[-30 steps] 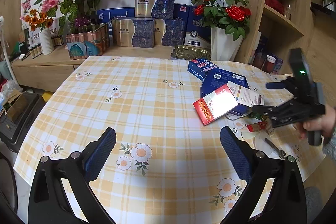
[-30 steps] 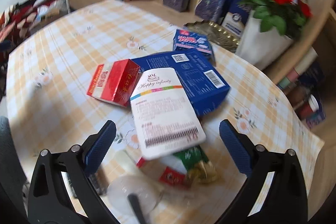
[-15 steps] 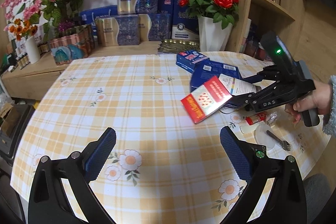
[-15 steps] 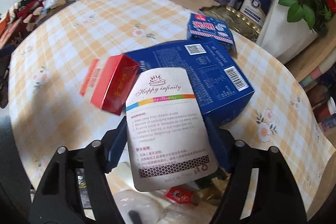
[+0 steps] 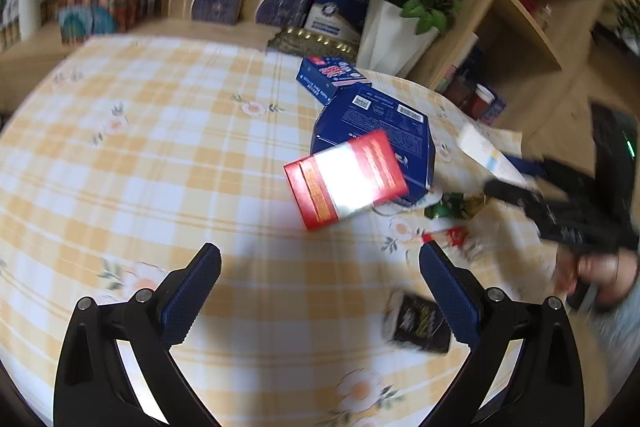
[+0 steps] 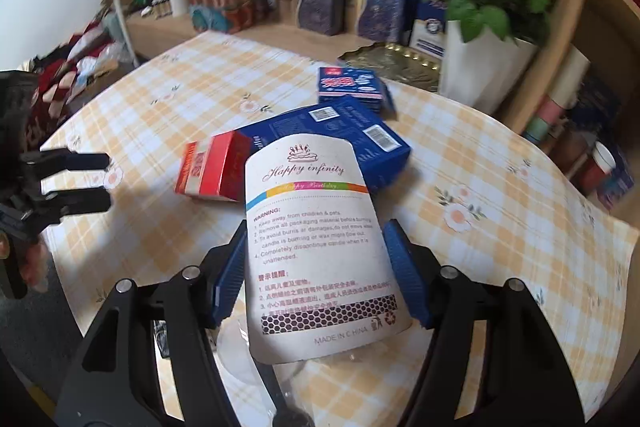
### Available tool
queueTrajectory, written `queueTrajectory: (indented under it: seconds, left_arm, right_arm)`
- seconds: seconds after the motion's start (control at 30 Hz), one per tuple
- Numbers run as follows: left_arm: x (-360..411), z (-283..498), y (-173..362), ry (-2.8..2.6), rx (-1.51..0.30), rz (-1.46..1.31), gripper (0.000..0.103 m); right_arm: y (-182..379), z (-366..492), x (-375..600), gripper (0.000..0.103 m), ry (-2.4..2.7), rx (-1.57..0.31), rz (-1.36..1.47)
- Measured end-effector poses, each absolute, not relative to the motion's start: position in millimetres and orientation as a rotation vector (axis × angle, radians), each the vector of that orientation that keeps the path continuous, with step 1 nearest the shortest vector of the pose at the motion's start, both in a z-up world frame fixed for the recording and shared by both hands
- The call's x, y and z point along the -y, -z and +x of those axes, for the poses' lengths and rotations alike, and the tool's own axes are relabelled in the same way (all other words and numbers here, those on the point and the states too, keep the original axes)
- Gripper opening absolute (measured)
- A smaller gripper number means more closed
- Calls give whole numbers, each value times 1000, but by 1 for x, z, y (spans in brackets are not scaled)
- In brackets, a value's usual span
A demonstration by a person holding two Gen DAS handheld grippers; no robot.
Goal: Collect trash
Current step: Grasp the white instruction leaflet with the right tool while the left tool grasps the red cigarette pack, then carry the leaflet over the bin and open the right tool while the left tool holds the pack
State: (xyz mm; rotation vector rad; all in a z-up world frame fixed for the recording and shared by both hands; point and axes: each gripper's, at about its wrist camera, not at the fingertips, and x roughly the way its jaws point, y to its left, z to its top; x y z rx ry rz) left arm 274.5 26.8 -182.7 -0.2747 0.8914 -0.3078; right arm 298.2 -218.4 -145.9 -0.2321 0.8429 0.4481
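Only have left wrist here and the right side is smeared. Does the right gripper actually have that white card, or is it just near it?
Observer: It has it. In the right wrist view the white card sits between the right gripper's jaws, which have just been closing. A pad presses on each side edge and the card bows.
Operator: What is the card?
Observer: Printed packaging. It reads "Happy infinity" over a cake drawing, with a candle burn warning below.
Operator: Anything under it?
Observer: Clear plastic shows just beneath the card's lower edge, close to the camera. I cannot tell what it is.
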Motion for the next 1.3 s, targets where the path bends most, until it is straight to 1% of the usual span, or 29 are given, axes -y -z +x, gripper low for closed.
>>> queueTrajectory:
  seconds: [0.13,0.47,0.77,0.8,0.83,0.9,1.07,1.3]
  left_arm:
    - [-27,297,197,300,-941,-452,97]
    - [-5,343,217,237,-978,-631,97]
    - [10,362,229,169,-1008,-577,97]
    - [9,362,229,154,-1007,-569,93]
    - [8,362,229,155,-1003,-570,86]
    - [6,360,228,148,-1009,-557,86]
    - [3,346,212,173,-958,-468,86]
    - [-1,311,176,196,-875,-304,86]
  right_arm:
    - [148,288,235,66,-426,-839,-194]
    - [155,271,260,66,-398,-844,-155]
    - [152,257,278,66,-373,-837,-125]
    - [152,256,280,66,-370,-836,-121]
    - [151,254,281,66,-367,-835,-117]
    - [151,251,284,66,-364,-833,-114]
    - [150,241,285,66,-352,-827,-103]
    - [141,216,277,66,-341,-798,-93]
